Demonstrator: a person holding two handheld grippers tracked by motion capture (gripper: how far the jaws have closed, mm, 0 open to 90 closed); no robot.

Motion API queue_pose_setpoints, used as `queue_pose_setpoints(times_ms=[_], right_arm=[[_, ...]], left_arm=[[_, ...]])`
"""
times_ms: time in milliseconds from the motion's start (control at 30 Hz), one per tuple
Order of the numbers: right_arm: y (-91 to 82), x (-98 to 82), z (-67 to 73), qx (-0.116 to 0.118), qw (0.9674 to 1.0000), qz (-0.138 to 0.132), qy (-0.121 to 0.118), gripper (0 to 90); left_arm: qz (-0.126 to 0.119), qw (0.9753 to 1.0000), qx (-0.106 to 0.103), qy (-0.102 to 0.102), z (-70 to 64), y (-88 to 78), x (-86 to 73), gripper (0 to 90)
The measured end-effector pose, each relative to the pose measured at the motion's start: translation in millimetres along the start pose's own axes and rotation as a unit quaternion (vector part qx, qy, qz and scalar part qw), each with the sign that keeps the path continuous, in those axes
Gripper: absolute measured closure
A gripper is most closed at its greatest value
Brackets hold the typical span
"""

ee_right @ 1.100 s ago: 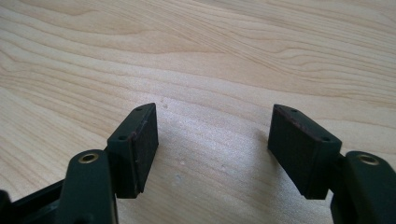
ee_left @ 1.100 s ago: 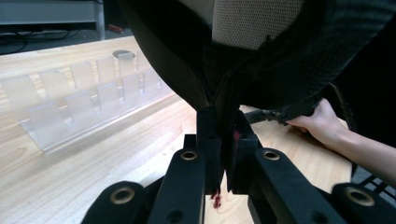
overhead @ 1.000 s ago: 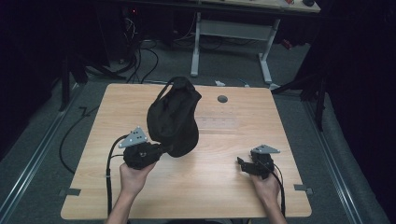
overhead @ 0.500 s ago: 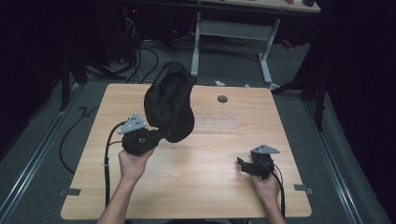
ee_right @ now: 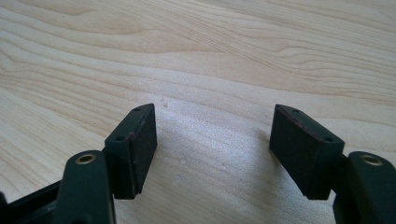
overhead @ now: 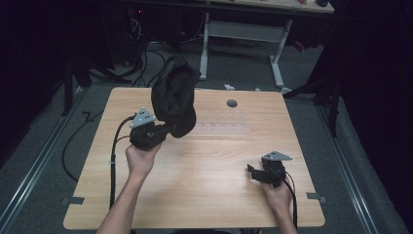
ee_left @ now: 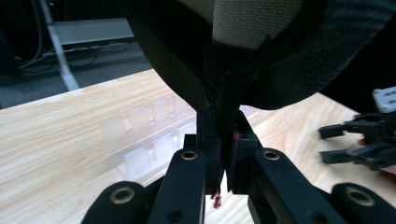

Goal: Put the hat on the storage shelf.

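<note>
Wooden table (overhead: 204,165), dark room. Left gripper (overhead: 163,130) clenched on black backpack's (overhead: 174,100) edge, bag raised off table. Right gripper (overhead: 253,173) released, jaws apart, low over tabletop.

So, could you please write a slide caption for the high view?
Left claw lifts a black bag off the wooden table; right claw rests open.

Left gripper (overhead: 168,127) raised, jaws clamped tight; right gripper (overhead: 252,171) apparently resting low, jaws apart.
</note>
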State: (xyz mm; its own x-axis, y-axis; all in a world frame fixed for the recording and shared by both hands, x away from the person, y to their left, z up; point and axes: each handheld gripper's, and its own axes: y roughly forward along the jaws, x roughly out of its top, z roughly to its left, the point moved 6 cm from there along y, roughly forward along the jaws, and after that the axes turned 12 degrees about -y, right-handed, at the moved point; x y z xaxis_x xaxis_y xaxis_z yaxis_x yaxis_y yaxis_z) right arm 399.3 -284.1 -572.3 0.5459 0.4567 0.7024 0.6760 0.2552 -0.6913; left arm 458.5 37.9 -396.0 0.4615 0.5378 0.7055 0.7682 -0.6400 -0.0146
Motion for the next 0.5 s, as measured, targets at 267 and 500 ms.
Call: queue_pose_setpoints(times_ms=[267,500], right_arm=[[-0.1,0.0,0.2,0.0,1.0,0.0,0.001,32.2],[-0.2,-0.2,0.0,0.0,1.0,0.0,-0.001,32.1]], left_arm=[[0.037,0.9971,0.031,0.059,18.8,4.3,3.4,86.1],[-0.024,0.9991,0.036,-0.001,22.7,18.0,11.1,86.1]])
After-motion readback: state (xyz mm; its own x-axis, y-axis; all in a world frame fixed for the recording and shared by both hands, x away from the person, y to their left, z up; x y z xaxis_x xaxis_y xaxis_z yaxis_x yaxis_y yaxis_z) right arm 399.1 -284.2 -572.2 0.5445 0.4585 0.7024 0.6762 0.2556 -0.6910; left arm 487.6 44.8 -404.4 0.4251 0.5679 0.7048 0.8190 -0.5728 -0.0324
